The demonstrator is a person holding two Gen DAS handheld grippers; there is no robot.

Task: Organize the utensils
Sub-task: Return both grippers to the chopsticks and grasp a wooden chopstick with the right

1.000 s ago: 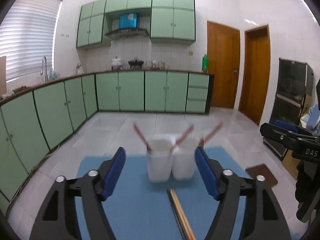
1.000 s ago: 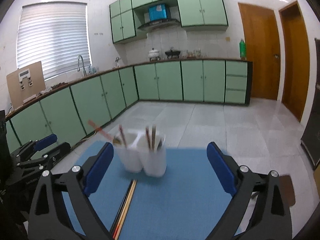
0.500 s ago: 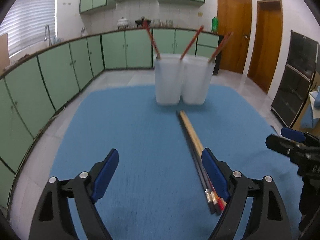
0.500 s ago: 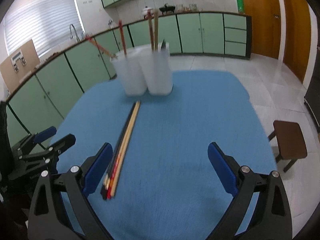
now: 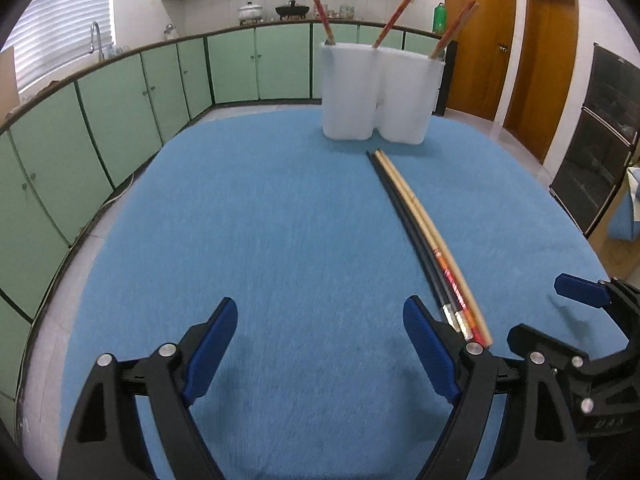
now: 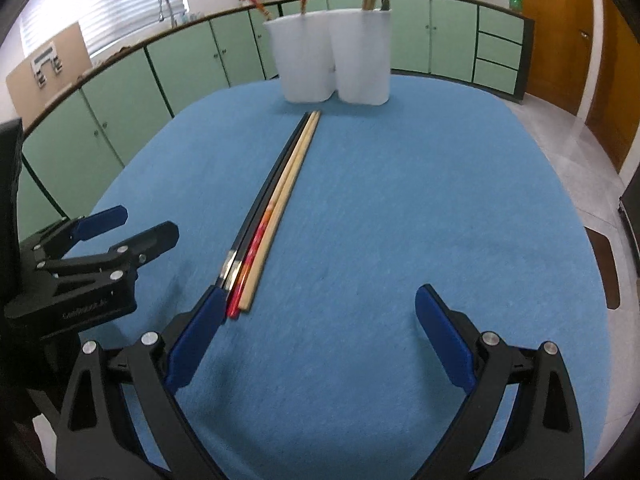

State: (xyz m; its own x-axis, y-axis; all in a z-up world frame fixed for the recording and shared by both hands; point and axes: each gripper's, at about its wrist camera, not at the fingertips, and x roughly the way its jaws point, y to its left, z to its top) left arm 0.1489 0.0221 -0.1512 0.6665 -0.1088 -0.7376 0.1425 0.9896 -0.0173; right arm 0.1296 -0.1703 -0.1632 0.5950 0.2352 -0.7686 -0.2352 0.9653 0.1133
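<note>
Several chopsticks (image 5: 424, 232) (image 6: 276, 200), black, red and pale wood, lie bundled side by side on the blue table cloth (image 5: 280, 240) (image 6: 400, 200). At the far edge stand two white holders (image 5: 376, 96) (image 6: 332, 60) joined together, with red and wooden chopsticks upright in them. My left gripper (image 5: 320, 336) is open above bare cloth, its right finger next to the bundle's near ends. My right gripper (image 6: 320, 328) is open too, with its left finger beside the same ends. Each gripper shows at the edge of the other's view, the right gripper (image 5: 580, 320) and the left gripper (image 6: 100, 240).
The table stands in a kitchen with green cabinets (image 5: 120, 112) along the left and back walls. Wooden doors (image 5: 552, 60) and a dark cabinet (image 5: 600, 140) are at the right. A brown stool (image 6: 604, 268) sits by the table's right edge.
Both grippers have come down and tilted toward the table. The holders moved from near the fingers to the far part of each view, and the loose chopsticks now lie close to the fingertips.
</note>
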